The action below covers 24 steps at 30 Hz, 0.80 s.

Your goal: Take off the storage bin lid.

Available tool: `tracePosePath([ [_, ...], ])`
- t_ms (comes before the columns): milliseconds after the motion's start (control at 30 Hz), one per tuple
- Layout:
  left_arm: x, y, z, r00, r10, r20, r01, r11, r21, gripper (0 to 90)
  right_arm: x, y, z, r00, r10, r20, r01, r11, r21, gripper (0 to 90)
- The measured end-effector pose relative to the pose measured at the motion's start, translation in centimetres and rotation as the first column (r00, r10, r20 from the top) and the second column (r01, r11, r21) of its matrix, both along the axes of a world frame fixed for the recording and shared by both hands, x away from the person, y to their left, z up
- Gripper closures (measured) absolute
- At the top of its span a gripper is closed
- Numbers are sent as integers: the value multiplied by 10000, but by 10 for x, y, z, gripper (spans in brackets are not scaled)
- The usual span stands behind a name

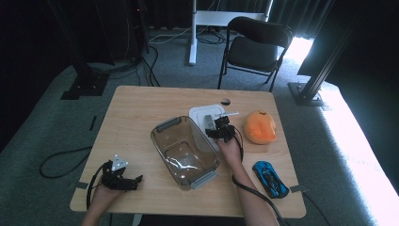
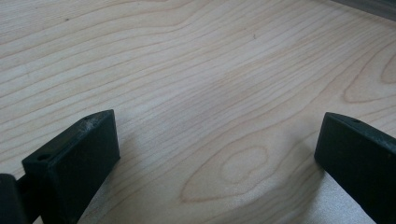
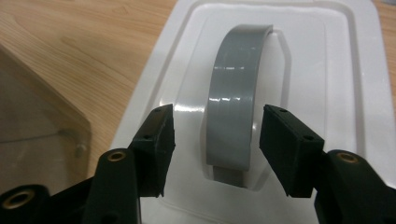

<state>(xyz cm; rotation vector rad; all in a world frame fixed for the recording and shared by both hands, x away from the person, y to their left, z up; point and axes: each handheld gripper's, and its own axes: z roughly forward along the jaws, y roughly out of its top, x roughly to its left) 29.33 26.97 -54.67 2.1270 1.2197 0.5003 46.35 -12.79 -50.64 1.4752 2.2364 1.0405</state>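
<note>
A white lid [image 1: 201,113] lies flat on the wooden table [image 1: 141,108] beside a clear plastic bin [image 1: 186,150]. In the right gripper view the lid [image 3: 327,93] carries a grey arched handle [image 3: 236,93]. My right gripper [image 3: 217,140] straddles that handle with a gap on each side of it, so its jaws stand open and the pads do not press. From above, the right gripper [image 1: 221,129] sits over the lid's near end. My left gripper [image 1: 136,181] rests near the table's front left corner. It is open [image 2: 215,154] over bare wood, holding nothing.
An orange rounded object [image 1: 260,127] lies to the right of the lid. A blue toy car [image 1: 270,179] sits near the front right edge. The bin's wall [image 3: 37,116] stands close on the left of the right gripper. A black folding chair [image 1: 256,44] stands beyond the table.
</note>
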Motion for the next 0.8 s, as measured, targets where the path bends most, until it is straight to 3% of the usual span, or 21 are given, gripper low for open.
tracePosePath([
  [267, 0, 0, 0, 10000, 2, 0, -2, 10000, -2, 3, -9, -9, 17, 9998, 186, 8, -186, 9987, 479, 286],
  [333, 0, 0, 0, 10000, 1, -1, -1, 10000, -1, 3, -13, -10, 23, 9995, 137, 280, -146, 9994, 309, 272],
  [567, 0, 0, 0, 10000, 5, 0, -5, 10000, -3, 3, -20, -12, 34, 9988, 417, 264, -418, 9991, 36, 131],
  [800, 0, 0, 0, 10000, 3, 0, -3, 10000, -1, 3, -26, -20, 41, 9982, 311, 520, -311, 9995, -1, 107],
])
